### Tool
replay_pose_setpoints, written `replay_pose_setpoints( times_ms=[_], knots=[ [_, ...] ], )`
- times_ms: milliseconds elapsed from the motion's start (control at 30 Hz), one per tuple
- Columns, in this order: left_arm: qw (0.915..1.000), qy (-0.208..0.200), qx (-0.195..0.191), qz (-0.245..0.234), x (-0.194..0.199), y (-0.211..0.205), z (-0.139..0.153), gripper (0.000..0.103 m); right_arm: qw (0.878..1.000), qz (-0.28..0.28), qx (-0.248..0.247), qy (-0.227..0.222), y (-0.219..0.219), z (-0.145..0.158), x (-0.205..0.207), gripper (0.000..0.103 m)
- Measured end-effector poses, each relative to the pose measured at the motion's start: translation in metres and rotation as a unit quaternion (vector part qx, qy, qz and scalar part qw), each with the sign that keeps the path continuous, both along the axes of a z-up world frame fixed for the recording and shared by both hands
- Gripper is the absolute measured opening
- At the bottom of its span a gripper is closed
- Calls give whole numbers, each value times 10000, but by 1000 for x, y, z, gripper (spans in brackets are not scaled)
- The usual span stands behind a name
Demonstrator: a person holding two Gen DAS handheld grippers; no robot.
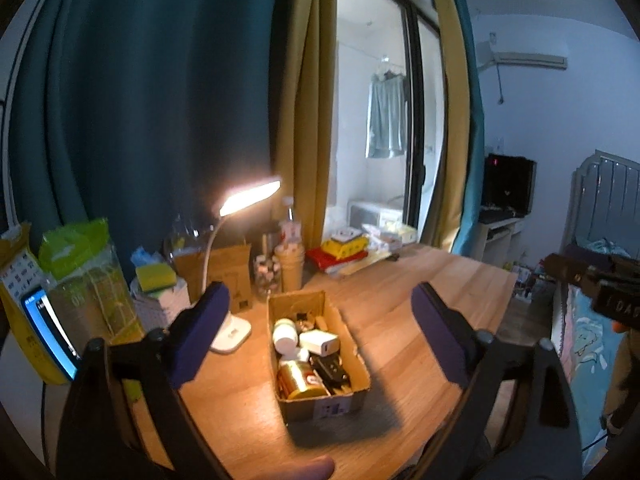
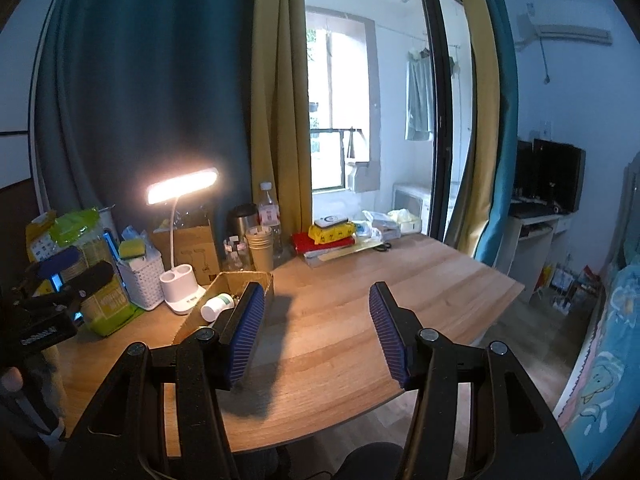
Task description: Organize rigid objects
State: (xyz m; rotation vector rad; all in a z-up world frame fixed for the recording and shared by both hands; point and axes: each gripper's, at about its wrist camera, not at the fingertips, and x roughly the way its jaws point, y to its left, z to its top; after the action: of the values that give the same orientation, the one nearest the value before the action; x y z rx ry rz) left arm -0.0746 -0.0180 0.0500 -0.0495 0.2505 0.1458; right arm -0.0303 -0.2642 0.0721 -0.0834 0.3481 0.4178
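Note:
An open cardboard box (image 1: 352, 340) sits on the wooden desk (image 1: 420, 320). It holds a white bottle (image 1: 285, 334), a white charger (image 1: 320, 343), a gold can (image 1: 300, 380) and black parts (image 1: 330, 370). My left gripper (image 1: 318, 340) is open above and around the box, holding nothing. My right gripper (image 2: 316, 332) is open and empty above bare desk (image 2: 360, 280), to the right of the box (image 2: 224, 300). The white bottle (image 2: 216, 306) shows in the right wrist view. The left gripper (image 2: 68, 280) shows there at the left edge.
A lit white desk lamp (image 1: 236, 328) stands left of the box. A white basket with a sponge (image 2: 140, 280), green packages (image 1: 84, 272), a phone (image 1: 50, 332), cups (image 2: 260, 248), bottles and stacked books (image 2: 324, 240) line the desk's back. A bed (image 2: 608, 340) is at right.

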Motion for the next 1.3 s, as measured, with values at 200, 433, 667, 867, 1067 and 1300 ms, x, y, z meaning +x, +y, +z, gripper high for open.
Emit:
replay_pose_setpoints(
  times_ms=[200, 433, 667, 867, 1067, 1300],
  knots=[
    [9998, -178, 34, 44, -14, -2, 18, 98, 9999, -35, 31, -91, -1, 7, -7, 58],
    [9998, -189, 23, -62, -16, 0, 20, 98, 9999, -57, 107, -54, -4, 7, -7, 58],
    [9998, -203, 57, -70, -16, -2, 19, 98, 9999, -100, 123, -46, -5, 7, -6, 58],
    [9997, -204, 70, -106, -16, -3, 19, 98, 9998, -145, 91, -52, -4, 7, -7, 58],
    [9997, -203, 72, -114, -16, -3, 19, 98, 9998, -167, 96, -47, -3, 6, -6, 58],
    [9997, -188, 64, -149, -16, -6, 18, 98, 9997, -211, 98, -60, -4, 6, -7, 58]
  ],
)
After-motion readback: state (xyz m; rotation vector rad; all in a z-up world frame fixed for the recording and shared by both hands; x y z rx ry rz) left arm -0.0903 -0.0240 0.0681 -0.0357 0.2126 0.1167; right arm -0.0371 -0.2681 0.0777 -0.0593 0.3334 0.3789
